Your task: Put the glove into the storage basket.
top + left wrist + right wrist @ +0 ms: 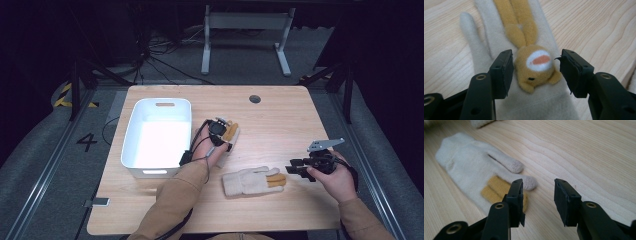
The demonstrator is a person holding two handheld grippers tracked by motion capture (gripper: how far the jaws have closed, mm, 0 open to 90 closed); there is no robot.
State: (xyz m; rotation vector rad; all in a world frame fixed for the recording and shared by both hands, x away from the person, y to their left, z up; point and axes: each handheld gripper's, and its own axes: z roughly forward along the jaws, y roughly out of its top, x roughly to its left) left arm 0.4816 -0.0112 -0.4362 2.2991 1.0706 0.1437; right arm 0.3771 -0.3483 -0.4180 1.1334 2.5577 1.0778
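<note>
The left gripper [535,72] hangs straight over the cream knitted glove with the tan plush animal sewn on its back [524,75], jaws spread either side of the plush head and not yet pressing it, the glove's long axis running away from the jaws toward its fingertips. This glove lies just beside the white plastic bin [131,135]. The right gripper [296,167], also spread and empty, waits just off the fingertips of the second cream glove [252,181] on the pale wooden table [280,125], dark floor and cables beyond.
</note>
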